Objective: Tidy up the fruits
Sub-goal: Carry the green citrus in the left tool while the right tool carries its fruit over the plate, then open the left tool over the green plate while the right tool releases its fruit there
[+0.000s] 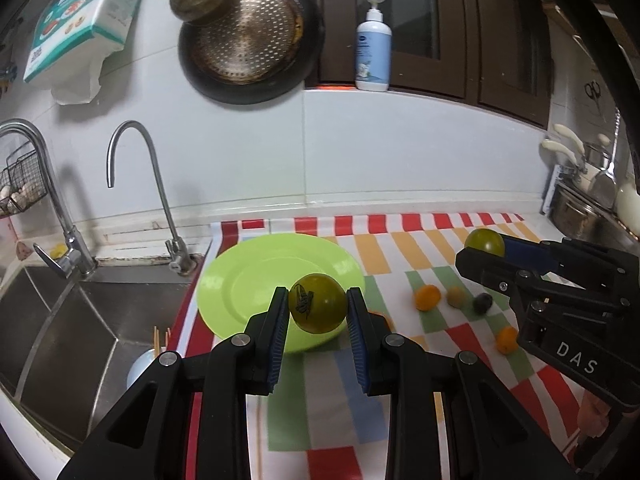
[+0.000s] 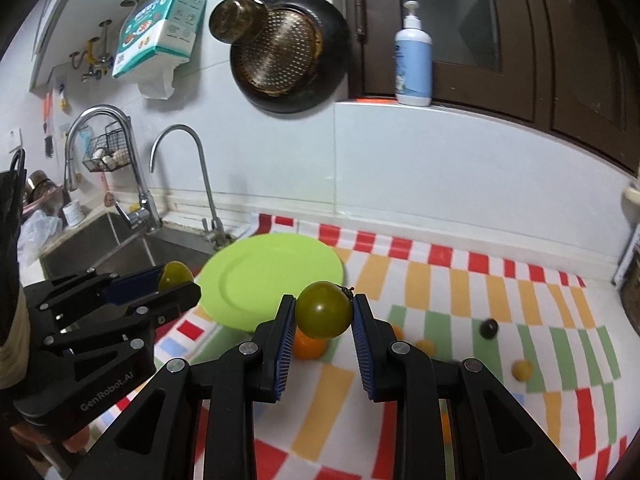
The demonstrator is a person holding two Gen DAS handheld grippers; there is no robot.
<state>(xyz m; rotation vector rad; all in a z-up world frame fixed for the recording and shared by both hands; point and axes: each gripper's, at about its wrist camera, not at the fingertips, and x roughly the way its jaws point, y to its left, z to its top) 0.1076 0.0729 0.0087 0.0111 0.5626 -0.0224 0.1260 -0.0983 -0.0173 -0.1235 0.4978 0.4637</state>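
My left gripper (image 1: 318, 308) is shut on a round green fruit with a dark sticker (image 1: 318, 309), held above the near rim of the lime green plate (image 1: 248, 280). It also shows in the right wrist view (image 2: 176, 276). My right gripper (image 2: 324, 312) is shut on a second green fruit (image 2: 323, 310), above the striped cloth just right of the plate (image 2: 260, 268). That gripper shows at the right of the left wrist view (image 1: 486, 246). Small orange fruits (image 1: 427, 297) and a dark one (image 1: 483, 303) lie on the cloth.
A steel sink (image 1: 72, 320) with two taps (image 1: 160, 200) lies left of the plate. A pan (image 1: 248, 40) hangs on the wall. A pump bottle (image 1: 373, 48) stands on the ledge. Pots (image 1: 588, 208) stand at the far right.
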